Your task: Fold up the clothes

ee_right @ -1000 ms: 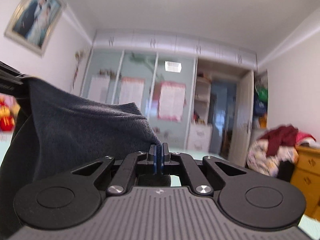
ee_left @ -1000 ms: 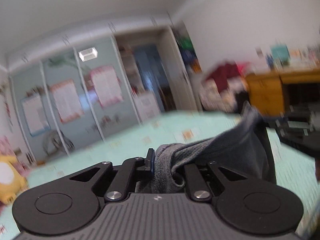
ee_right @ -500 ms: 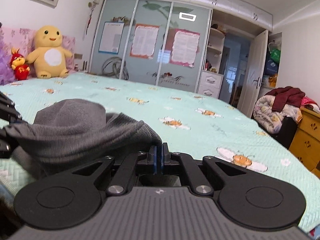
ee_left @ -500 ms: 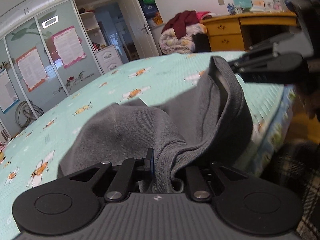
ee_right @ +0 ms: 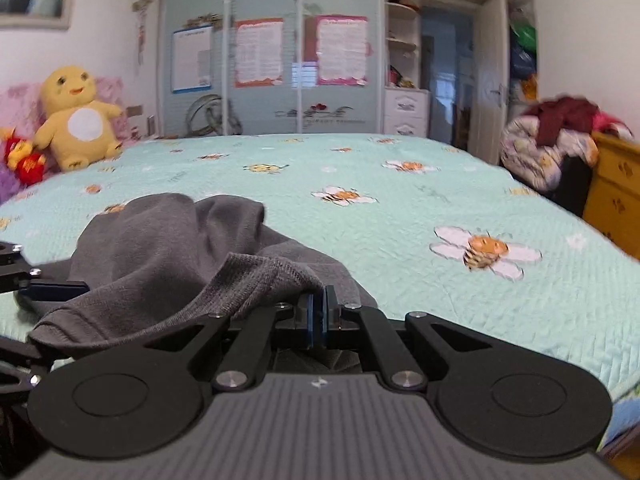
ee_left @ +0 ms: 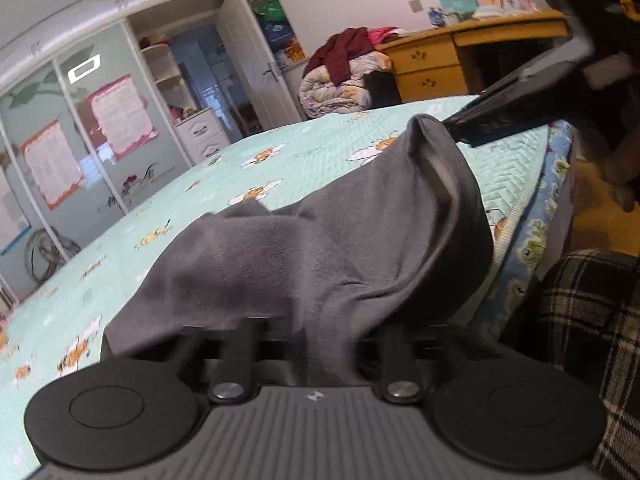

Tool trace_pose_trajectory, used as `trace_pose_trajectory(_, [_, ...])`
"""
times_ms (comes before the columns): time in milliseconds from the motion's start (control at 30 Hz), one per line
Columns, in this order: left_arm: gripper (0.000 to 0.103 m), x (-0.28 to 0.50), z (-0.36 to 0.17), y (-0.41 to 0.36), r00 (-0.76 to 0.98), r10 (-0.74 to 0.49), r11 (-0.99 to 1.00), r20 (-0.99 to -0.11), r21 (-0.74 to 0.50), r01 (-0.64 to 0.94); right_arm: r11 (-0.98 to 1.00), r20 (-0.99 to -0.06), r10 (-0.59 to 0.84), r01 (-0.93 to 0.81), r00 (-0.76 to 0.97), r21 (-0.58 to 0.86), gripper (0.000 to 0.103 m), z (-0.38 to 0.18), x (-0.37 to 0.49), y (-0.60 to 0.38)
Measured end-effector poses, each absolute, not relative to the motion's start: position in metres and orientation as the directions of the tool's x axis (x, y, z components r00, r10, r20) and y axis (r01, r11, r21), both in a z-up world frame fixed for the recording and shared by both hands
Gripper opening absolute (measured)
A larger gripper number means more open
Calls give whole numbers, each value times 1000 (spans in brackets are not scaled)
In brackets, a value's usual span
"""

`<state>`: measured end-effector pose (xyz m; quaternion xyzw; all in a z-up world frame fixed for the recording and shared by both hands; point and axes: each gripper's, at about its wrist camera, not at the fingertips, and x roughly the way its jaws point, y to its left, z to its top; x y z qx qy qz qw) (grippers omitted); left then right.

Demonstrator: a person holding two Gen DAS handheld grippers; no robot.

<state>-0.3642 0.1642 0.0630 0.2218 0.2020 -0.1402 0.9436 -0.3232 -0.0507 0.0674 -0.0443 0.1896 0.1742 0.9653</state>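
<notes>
Soft, limp grey knit sweater [ee_right: 168, 248] sagged near the bed's [ee_right: 400, 216] front edge; left gripper [ee_left: 320, 344] and right gripper [ee_right: 319, 312] each pinched its ribbed hem — best hold.

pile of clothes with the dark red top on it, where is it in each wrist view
Left wrist view: the pile of clothes sits upper centre-right, past the far edge of the bed, just left of the yellow wooden desk.
Right wrist view: the same pile is at the right edge, mid-height, beside the desk.
Shared landmark: the open white door stands left of the pile in both.
</notes>
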Motion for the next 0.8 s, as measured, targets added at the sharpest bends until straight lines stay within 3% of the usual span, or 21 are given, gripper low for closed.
trace_pose_trajectory(233, [11, -396, 89, 234, 935, 22, 913, -355, 387, 126, 795, -388, 539, -604, 748, -58, 2, 75, -356, -6])
trace_pose_trajectory(400, [11, -412, 77, 271, 862, 141, 937, -487, 348, 43, 684, -425, 637, -726, 643, -72, 2, 70, -376, 24])
trace_pose_trajectory(600, [8, -415, 68, 260, 812, 77, 938, -578, 318, 137, 657, -424, 663, -751, 617, -67, 2, 65, -387, 32])
trace_pose_trajectory(800, [8, -417, 62, 241, 802, 18, 922, -598, 320, 218, 717, -414, 632, -697, 655, -8, 2, 65, -375, 9])
